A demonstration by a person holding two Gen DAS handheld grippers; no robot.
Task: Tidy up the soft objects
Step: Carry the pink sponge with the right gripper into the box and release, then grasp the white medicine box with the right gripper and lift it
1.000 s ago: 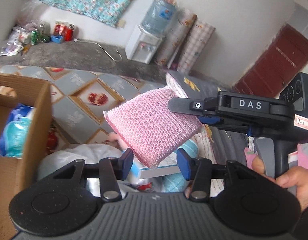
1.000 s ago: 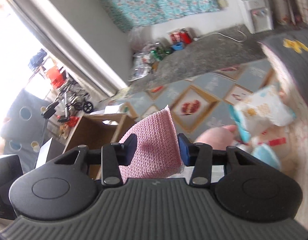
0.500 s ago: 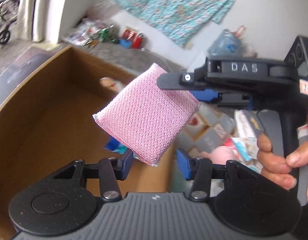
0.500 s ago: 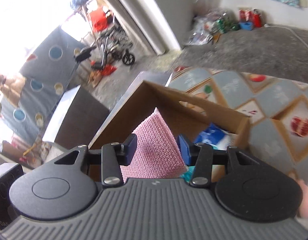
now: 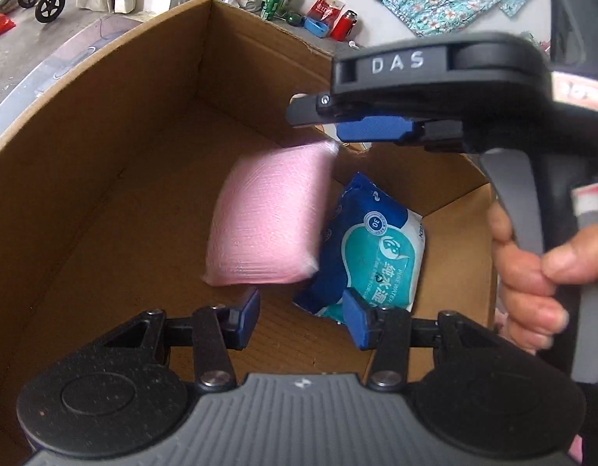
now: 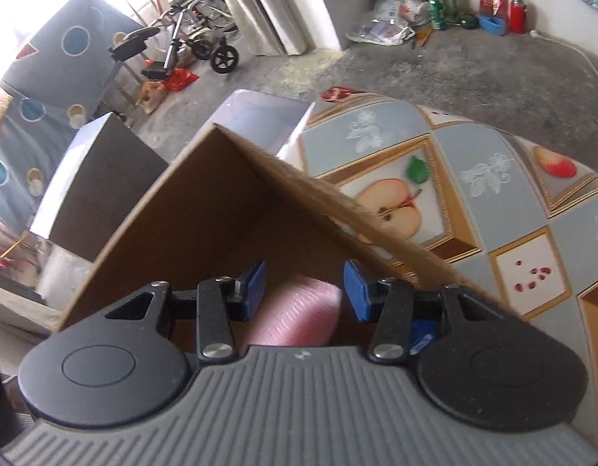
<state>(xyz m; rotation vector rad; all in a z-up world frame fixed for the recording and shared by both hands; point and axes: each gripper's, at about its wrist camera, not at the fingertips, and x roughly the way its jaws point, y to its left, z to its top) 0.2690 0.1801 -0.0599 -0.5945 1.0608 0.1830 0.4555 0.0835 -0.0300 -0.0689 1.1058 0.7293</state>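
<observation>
And it's away — the pink scrubbing sponge (image 5: 268, 217), pinched in the right gripper (image 5: 326, 114) half a second ago as it came over the box, is now blurred and below those jaws, clear of the blue pads (image 5: 371, 128) and down inside the cardboard box (image 5: 105, 143). Whether it has landed or is dropping the last bit, I cannot tell; the smear suggests it is on the move. It sits right against the blue-and-teal wet wipes pack (image 5: 371, 244) lying on the box floor, overlapping that pack's left edge. So that reads as a second soft item going into the box, and the drop step looks as good as done. Over on the right wrist view, the right gripper (image 6: 303, 286) shows its two blue pads parted with a gap between them, and the sponge (image 6: 299, 310) appears low down beyond them, not touched by either pad — nothing gripped. A second ago that same sponge filled the gap between these fingers; now the box corner (image 6: 217, 128) and the tiled, fruit-patterned surface (image 6: 473, 178) show above it. The left gripper (image 5: 302, 316) hangs over the box with jaws partly apart and empty, the sponge's lower edge just beyond its left pad, the wipes pack just behind its right one, touching neither as far as I can judge. A hand (image 5: 532, 272) wraps the right gripper's handle.
</observation>
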